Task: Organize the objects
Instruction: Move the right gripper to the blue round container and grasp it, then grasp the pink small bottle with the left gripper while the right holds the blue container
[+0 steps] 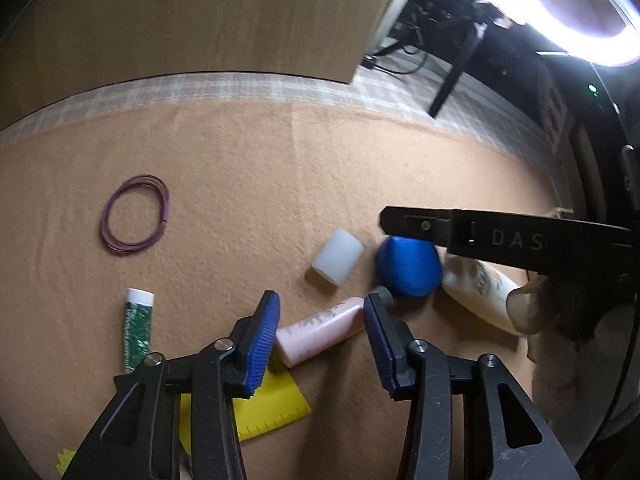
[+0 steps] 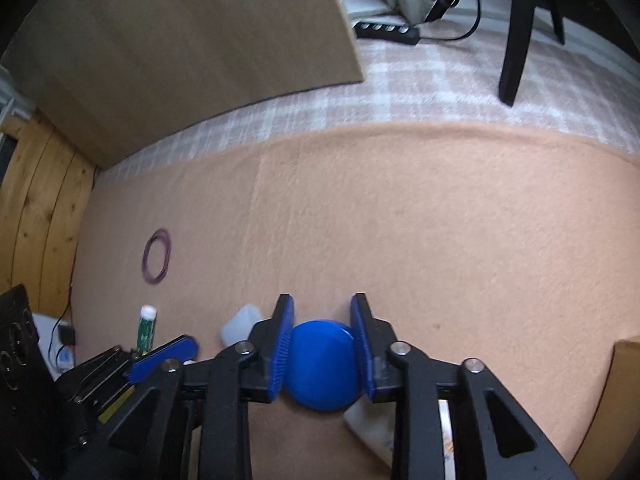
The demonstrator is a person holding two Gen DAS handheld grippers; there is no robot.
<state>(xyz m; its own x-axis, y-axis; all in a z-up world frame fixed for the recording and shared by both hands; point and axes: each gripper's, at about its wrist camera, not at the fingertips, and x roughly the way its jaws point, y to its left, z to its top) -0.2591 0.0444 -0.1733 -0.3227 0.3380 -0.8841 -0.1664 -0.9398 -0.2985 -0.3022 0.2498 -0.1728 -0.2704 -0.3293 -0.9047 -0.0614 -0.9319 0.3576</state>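
right tongs (image 2: pixel 322 354): pinched on blue cap (image 2: pixel 322 364), pads pressed on both sides
left tongs (image 1: pixel 322 336): spread over pink bottle (image 1: pixel 320 330), untouched
left view only: yellow ruler (image 1: pixel 272 408), cream bottle (image 1: pixel 480 288)
far edge: orange mat (image 2: pixel 400 220) bare, room seen

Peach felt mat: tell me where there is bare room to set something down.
Free: the wide stretch of peach felt mat behind the blue cap up to the plaid cloth, and right of the purple wire coil. Crowded: the near strip with white cup, pink bottle, green tube and yellow ruler.
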